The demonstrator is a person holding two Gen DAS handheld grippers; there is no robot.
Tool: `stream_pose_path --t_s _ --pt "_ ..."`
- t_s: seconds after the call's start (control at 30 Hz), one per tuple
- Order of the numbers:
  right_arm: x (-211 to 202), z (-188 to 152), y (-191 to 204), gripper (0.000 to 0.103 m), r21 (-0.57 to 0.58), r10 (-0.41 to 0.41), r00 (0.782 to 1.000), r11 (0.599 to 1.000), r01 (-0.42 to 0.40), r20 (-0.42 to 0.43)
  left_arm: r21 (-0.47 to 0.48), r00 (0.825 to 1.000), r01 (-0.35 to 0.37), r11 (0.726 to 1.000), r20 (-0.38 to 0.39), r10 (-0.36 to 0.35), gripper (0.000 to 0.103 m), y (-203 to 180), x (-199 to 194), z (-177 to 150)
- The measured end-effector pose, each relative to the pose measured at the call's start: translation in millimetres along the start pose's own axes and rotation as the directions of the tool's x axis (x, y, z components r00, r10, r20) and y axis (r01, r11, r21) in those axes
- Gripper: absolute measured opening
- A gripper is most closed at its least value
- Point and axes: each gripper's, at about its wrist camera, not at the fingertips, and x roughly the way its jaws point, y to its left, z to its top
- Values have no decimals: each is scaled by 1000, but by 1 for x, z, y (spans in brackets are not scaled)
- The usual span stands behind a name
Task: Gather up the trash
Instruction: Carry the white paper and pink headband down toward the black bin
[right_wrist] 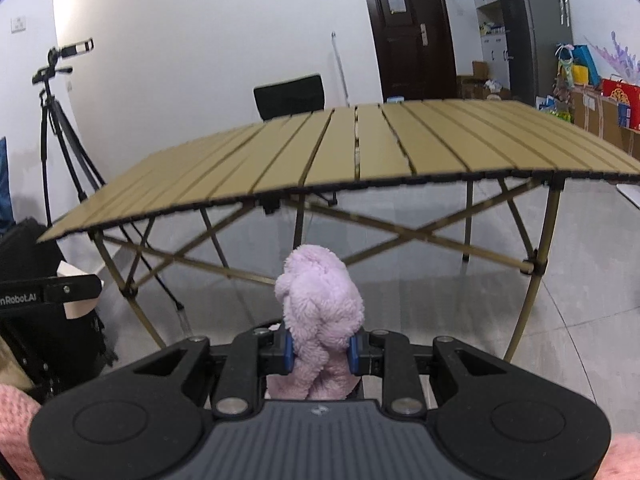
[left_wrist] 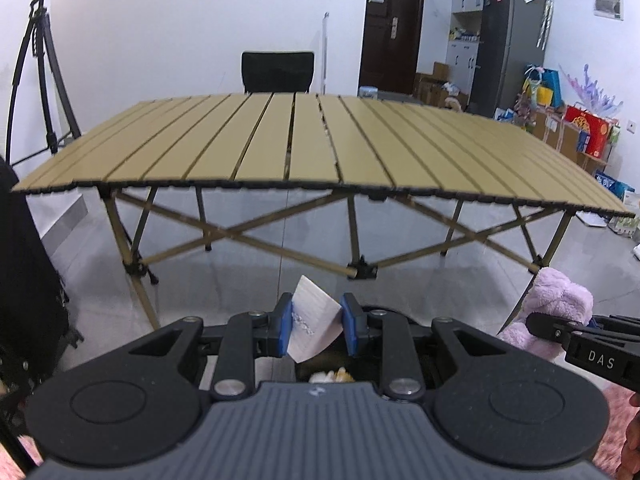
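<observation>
My left gripper [left_wrist: 316, 330] is shut on a white folded paper wrapper [left_wrist: 314, 322] that stands up between the blue pads. Just below it, dark rim and pale crumpled bits [left_wrist: 332, 376] show, partly hidden by the gripper body. My right gripper [right_wrist: 322, 350] is shut on a fluffy lilac cloth [right_wrist: 320, 308] that bulges up above the pads. The same lilac cloth [left_wrist: 556, 304] and the right gripper's black finger [left_wrist: 560, 330] appear at the right edge of the left wrist view. Both grippers hang in front of and below the slatted folding table [left_wrist: 320, 148].
The tan slatted table [right_wrist: 360, 156] stands on crossed legs over a grey tiled floor. Behind it a black chair [left_wrist: 278, 72], a dark door [left_wrist: 394, 24] and a grey fridge [left_wrist: 512, 40]. A tripod [left_wrist: 36, 60] stands left; boxes and bags [left_wrist: 584, 132] crowd the right wall.
</observation>
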Motion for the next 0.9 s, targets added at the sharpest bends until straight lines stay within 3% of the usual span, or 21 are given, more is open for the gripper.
stream_pose_path --t_s 0.5,0.9 --pt "36 -57 -10 23 6 -35 985 999 37 -169 4 987 -16 1000 -158 16 26 11 40 -53" --pt "60 -73 -26 23 18 -63 966 997 70 -251 -6 958 -49 999 -284 45 26 19 77 -68"
